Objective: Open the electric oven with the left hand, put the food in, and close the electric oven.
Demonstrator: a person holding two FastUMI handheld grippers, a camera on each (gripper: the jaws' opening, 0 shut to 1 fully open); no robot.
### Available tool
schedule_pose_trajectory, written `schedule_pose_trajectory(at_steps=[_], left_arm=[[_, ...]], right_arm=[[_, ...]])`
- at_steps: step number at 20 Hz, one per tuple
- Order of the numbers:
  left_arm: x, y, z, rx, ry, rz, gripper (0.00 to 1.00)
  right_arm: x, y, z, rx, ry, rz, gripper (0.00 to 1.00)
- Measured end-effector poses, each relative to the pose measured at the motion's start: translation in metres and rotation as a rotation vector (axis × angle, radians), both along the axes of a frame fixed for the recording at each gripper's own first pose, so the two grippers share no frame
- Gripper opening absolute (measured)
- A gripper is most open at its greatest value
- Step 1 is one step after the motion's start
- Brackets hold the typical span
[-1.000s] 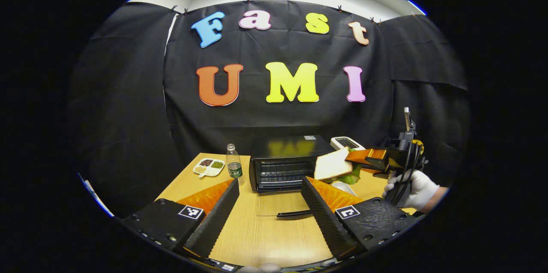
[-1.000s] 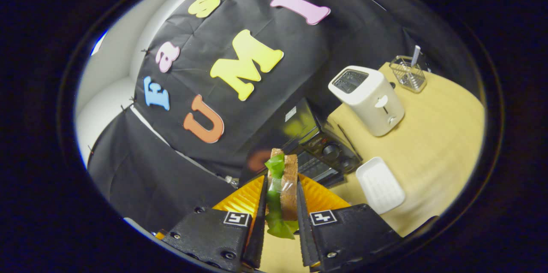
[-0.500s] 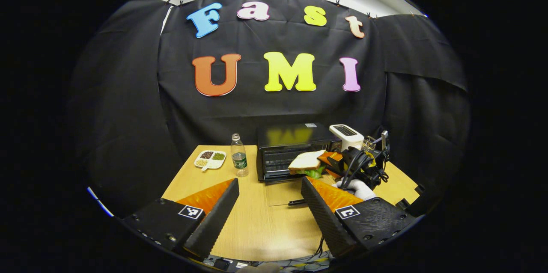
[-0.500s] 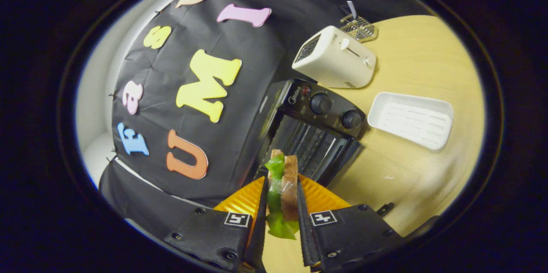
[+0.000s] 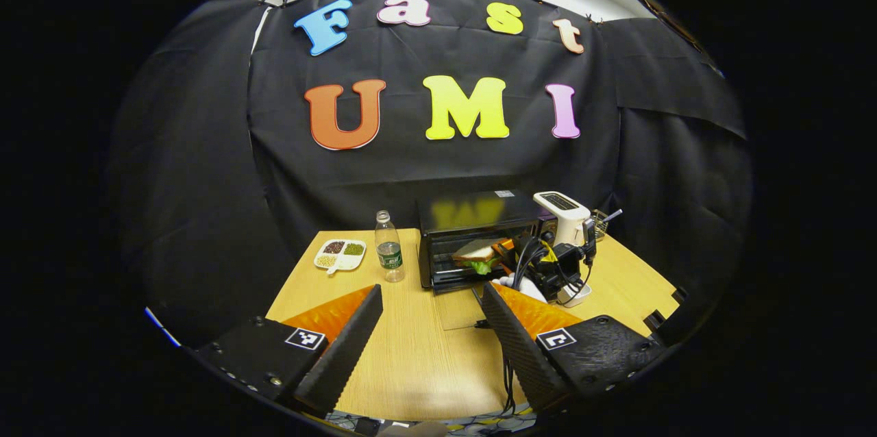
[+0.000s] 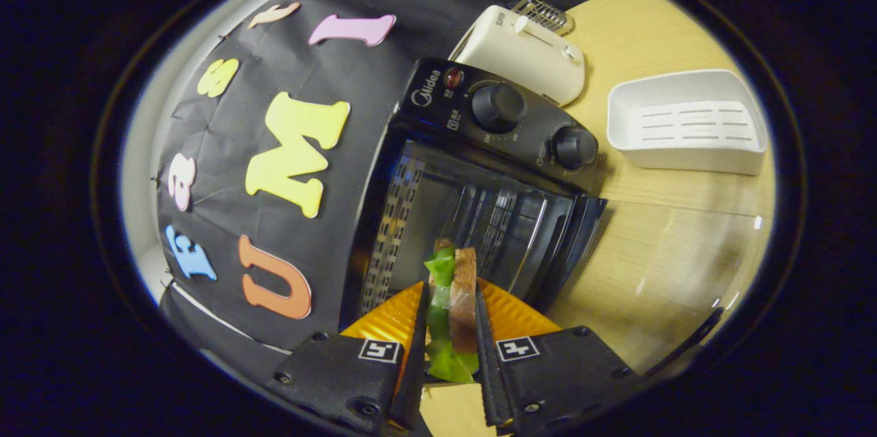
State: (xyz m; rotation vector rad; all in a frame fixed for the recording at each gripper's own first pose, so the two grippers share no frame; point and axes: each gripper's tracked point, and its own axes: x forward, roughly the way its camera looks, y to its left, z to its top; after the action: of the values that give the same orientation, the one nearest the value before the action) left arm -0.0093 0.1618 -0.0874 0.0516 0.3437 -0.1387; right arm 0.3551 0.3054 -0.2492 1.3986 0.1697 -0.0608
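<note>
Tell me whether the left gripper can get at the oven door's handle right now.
Probably yes. The left gripper is open, with bare table between it and the handle of the lowered glass door. The right gripper, feeding the sandwich in, is close beside it.

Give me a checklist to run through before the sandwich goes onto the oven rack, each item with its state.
1. Oven door down and flat on the table: ok.
2. Right gripper shut on the sandwich, both fingers pressing: ok.
3. Sandwich lined up with the oven mouth: ok.
4. Rack inside free of other food: ok as far as it shows.
5. Left gripper open and back from the door: ok.
6. Sandwich resting on the rack: cannot tell.
</note>
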Motion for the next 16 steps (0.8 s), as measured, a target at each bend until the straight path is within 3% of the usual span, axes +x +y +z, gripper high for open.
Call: schedule_pose_trajectory(at_steps=[3,4,6,7,9,10,11,12,16], left_arm=[[0.002,0.0,-0.002,0.007,0.005,-0.008,0.96],[0.003,0.001,-0.003,0.004,0.006,-0.003,0.96],[0.003,0.002,-0.004,-0.01,0.012,-0.001,0.96],[0.002,0.003,-0.005,-0.013,0.016,0.005,0.96],[0.002,0.004,-0.003,-0.034,0.012,0.017,0.96],[0.001,0.004,-0.003,-0.047,0.012,0.02,0.96],[0.0,0.005,-0.003,-0.048,0.01,0.027,0.96],[-0.001,0.006,-0.002,-0.049,0.007,0.028,0.96],[-0.002,0.009,0.004,-0.03,-0.03,0.041,0.96]], right_arm=[[0.02,0.003,-0.003,-0.029,-0.001,-0.023,0.38],[0.026,0.005,-0.002,-0.046,-0.005,-0.019,0.28],[0.035,0.004,-0.008,-0.09,0.01,-0.014,0.28],[0.036,0.004,-0.012,-0.127,0.027,-0.005,0.39],[0.033,-0.002,-0.026,-0.239,0.1,0.001,0.39],[0.03,-0.006,-0.03,-0.293,0.122,0.002,0.54],[0.025,-0.01,-0.03,-0.351,0.136,0.01,0.47],[0.02,-0.012,-0.027,-0.422,0.145,0.02,0.66],[-0.012,-0.029,-0.013,-0.641,0.154,0.071,0.94]])
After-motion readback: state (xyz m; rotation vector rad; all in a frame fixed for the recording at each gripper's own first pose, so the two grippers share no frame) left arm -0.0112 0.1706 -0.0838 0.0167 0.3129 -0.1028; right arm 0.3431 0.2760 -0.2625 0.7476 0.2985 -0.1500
